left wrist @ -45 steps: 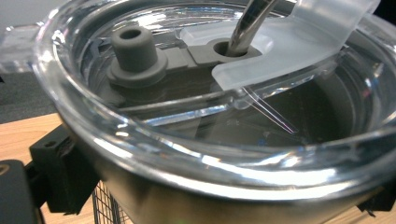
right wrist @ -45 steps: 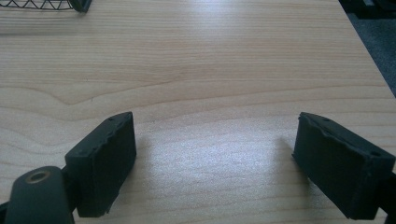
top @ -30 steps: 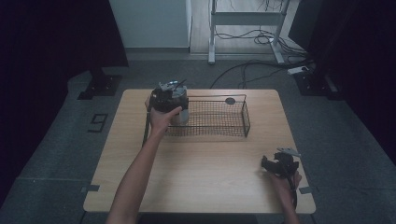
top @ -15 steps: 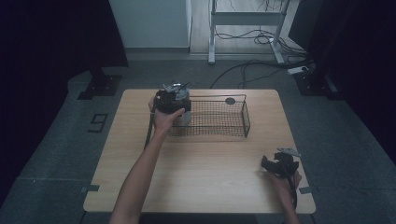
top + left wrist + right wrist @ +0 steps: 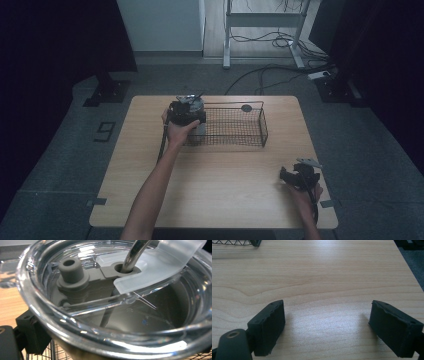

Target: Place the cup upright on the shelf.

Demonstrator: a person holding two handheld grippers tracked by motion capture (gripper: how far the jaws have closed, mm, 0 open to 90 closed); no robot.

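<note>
Dim room, grey floor, cables trailing at the back. Light wooden table at centre. Black wire basket standing near the far edge, running from just left of centre toward the right.

Left gripper held at the basket's left end, clamped around a metal tumbler with a clear lid. Seen from the left gripper view: lid pressed right up against the camera, grey spout and a metal straw poking through it, one black jaw just visible below the rim at lower left, basket mesh underneath. Cannot tell whether the tumbler's base touches the basket floor.

Right gripper resting near the table's near right corner, well apart from basket and tumbler. Seen from the right gripper view: jaws spread wide, bare wood between them, basket's corner at the far upper left.
</note>
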